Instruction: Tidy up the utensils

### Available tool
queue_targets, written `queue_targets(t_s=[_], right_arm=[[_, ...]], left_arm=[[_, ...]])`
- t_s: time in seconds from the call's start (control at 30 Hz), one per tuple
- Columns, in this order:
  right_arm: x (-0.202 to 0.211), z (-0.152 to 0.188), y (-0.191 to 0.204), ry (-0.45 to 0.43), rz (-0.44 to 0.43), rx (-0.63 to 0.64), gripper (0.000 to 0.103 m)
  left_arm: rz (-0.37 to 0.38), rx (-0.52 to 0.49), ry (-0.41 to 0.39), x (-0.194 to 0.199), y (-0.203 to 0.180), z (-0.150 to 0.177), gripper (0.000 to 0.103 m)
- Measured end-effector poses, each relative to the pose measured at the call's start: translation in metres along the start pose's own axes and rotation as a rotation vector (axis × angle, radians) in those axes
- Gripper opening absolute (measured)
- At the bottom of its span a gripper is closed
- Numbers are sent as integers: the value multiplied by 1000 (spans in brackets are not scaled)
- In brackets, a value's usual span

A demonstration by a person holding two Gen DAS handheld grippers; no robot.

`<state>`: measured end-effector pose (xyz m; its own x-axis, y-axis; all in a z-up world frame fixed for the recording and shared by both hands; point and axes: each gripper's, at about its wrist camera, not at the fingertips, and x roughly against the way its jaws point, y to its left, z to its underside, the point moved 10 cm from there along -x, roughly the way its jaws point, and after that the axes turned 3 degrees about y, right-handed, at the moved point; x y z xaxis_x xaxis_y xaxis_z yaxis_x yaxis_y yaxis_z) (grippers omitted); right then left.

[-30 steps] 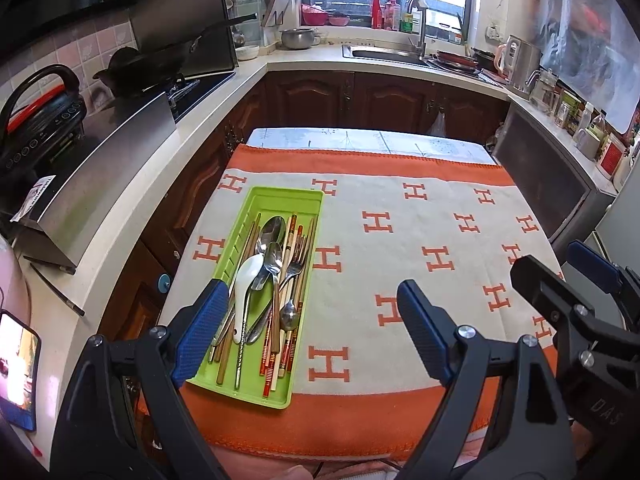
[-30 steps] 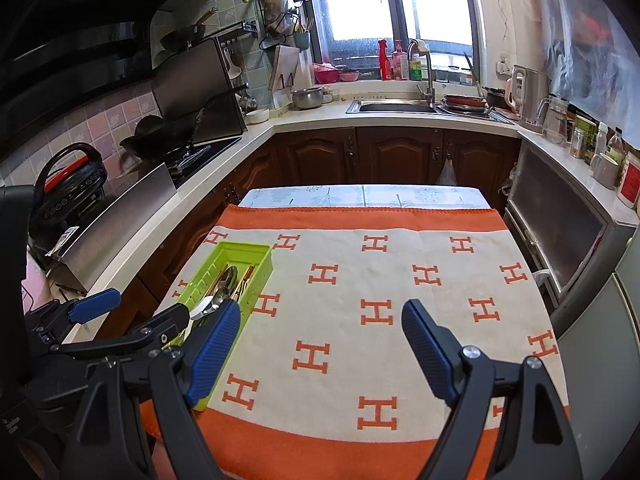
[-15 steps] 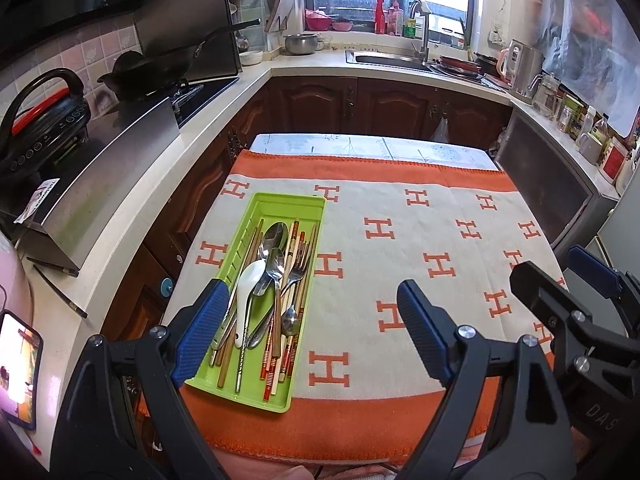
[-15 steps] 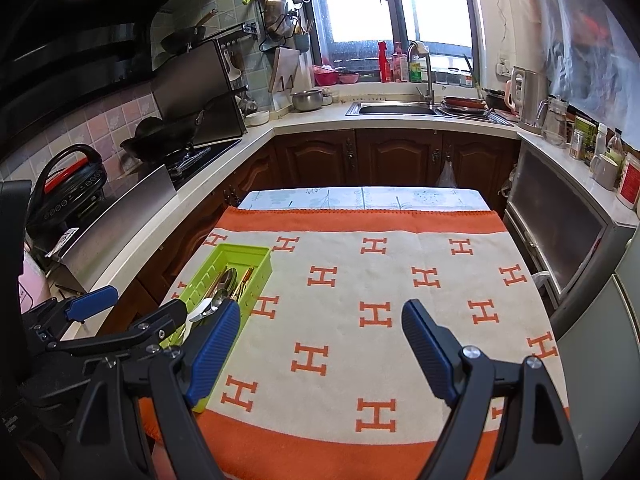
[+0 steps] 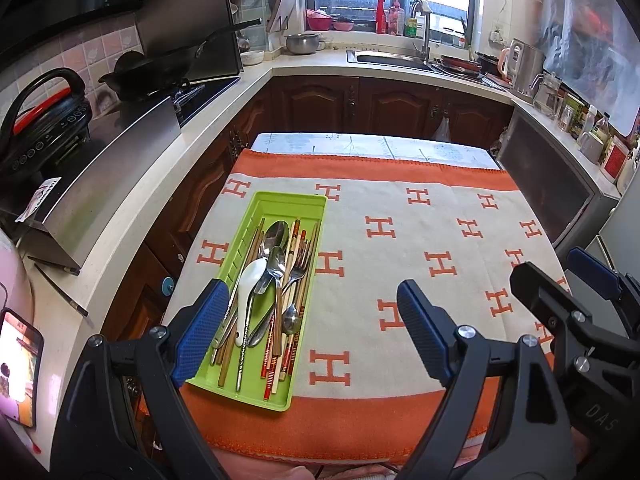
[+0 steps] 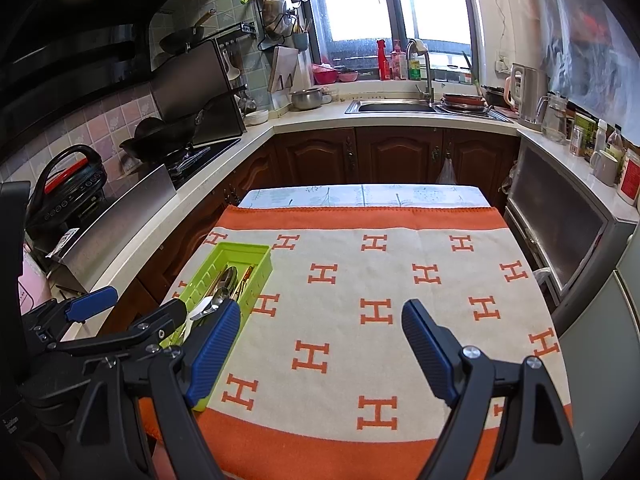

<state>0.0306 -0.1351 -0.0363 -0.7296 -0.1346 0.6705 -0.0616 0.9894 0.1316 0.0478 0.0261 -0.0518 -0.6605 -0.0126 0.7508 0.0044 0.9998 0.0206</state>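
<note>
Left wrist view shows most of my work: a cream blanket with orange H marks and an orange border covers the table, and nothing lies loose on it that I can see. On its left side sits the green plastic tray, long axis running away from me. All the utensils are inside it, heaped lengthwise and crossing one another: wooden chopsticks along the left, red-and-white patterned chopsticks to the right, metal spoons in the middle, a fork beside them, and a white ceramic soup spoon lying on top. My left claw hangs over the near end of the tray, spread wide and gripping nothing; its left finger overlaps the tray's near left edge in the view. My right claw hangs over bare blanket to the right of the tray, equally wide and with nothing between its fingers. I judge this fits two stages: utensils gathered into the tray as the tidy finish, or a mixed heap waiting to be sorted by kind. I cannot settle which from how things lie. If sorting remains, the crossed handles would call for a narrow pinch on one piece at a time, since neighbours would drag along.
</note>
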Motion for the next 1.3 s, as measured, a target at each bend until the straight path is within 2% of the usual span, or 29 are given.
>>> queue_targets(t_s=[1.3], right_arm=[[-2, 7, 0, 14, -1, -23, 83]], left_arm=[[-6, -26, 16, -9, -5, 4, 84]])
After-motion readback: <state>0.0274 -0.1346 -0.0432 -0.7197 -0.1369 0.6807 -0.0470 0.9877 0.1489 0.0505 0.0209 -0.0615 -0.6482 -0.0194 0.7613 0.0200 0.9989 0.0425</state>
